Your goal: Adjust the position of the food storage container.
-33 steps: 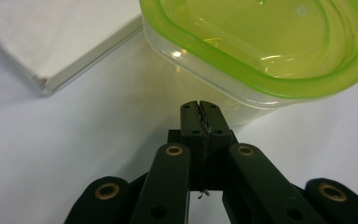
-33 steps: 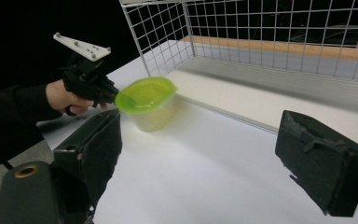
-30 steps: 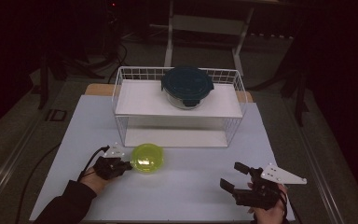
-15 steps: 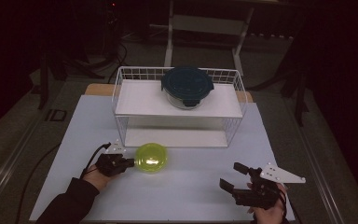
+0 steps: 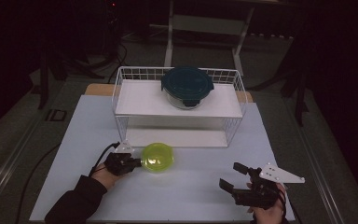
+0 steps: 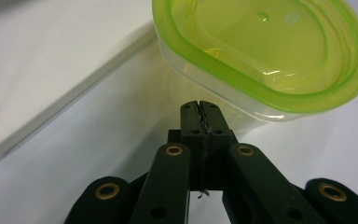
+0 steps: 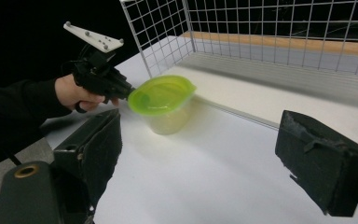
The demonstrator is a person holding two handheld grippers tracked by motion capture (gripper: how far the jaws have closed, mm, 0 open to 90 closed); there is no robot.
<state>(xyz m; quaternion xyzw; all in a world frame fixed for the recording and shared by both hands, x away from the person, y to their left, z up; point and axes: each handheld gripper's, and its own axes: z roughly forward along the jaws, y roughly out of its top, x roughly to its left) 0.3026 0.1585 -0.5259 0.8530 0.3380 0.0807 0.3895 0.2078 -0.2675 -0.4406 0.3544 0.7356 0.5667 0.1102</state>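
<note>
While the left gripper (image 6: 200, 105), fingers closed on nothing, touched the light, slippery green-lidded clear plastic tub (image 6: 261, 56), its rim looked the best hold.

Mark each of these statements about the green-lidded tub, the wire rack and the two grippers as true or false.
1. The left gripper has its jaws shut, tips against the side of the green-lidded tub. True.
2. The right gripper is clamped on the tub. False: its jaws stand open, apart from the tub, near the table's front edge.
3. A dark-lidded container sits on the top shelf of the wire rack. True.
4. The green-lidded tub stands inside the rack. False: it stands on the table in front of the rack.
5. The tub's lid is off. False: the green lid is on it.
</note>
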